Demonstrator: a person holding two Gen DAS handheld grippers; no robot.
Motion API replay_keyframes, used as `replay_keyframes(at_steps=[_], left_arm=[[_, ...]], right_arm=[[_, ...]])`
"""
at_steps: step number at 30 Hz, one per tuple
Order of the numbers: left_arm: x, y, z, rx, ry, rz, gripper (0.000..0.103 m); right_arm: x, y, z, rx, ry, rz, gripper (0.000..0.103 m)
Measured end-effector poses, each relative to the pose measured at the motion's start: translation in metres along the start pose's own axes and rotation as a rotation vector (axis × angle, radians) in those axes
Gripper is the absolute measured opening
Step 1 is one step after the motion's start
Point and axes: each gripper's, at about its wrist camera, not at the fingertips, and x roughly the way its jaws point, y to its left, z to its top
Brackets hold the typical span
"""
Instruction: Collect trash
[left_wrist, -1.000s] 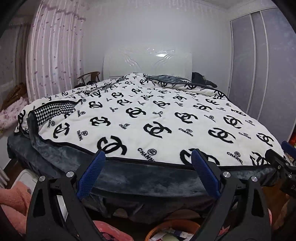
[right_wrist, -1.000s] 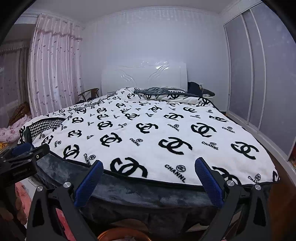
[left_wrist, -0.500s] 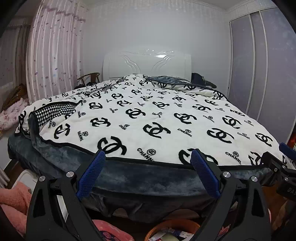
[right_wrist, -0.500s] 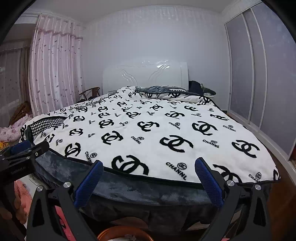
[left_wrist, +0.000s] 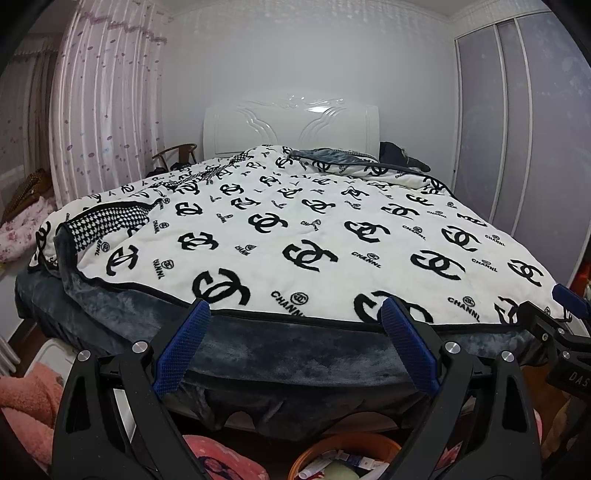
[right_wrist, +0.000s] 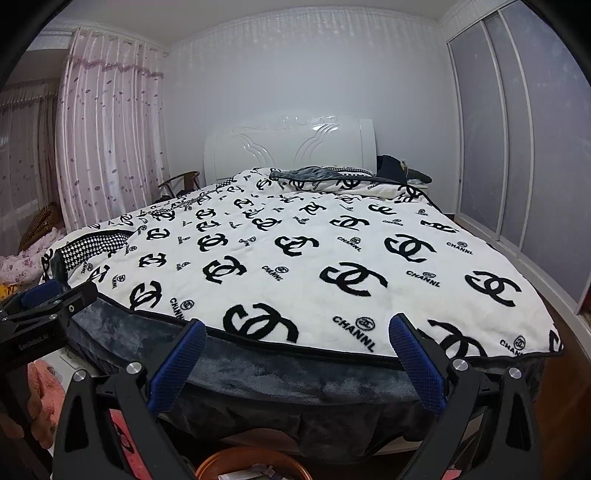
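Note:
An orange trash bin (left_wrist: 343, 448) with paper scraps and wrappers inside stands on the floor at the foot of the bed, under both grippers; its rim also shows in the right wrist view (right_wrist: 251, 458). My left gripper (left_wrist: 295, 314) is open and empty above the bin. My right gripper (right_wrist: 297, 334) is open and empty beside it. Each gripper shows at the edge of the other's view. No loose trash shows on the bed.
A bed with a white blanket with black logos (left_wrist: 295, 236) and a grey under-blanket (left_wrist: 288, 354) fills the view. Pink cloth (left_wrist: 26, 402) lies low left. Curtains (left_wrist: 107, 110) and a chair (left_wrist: 177, 157) stand left, wardrobe doors (left_wrist: 517, 129) right.
Both grippers have tilted up and drifted slightly; the bed sits a little lower in the views. Both stay open and empty.

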Motion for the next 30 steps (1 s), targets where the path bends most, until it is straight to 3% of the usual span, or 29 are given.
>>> replay_keyframes(at_steps=[30], left_arm=[[0.0017, 0.0048, -0.0050, 0.009, 0.023, 0.014, 0.091]], right_arm=[[-0.0051, 0.0024, -0.0022, 0.004, 0.001, -0.010, 0.098]])
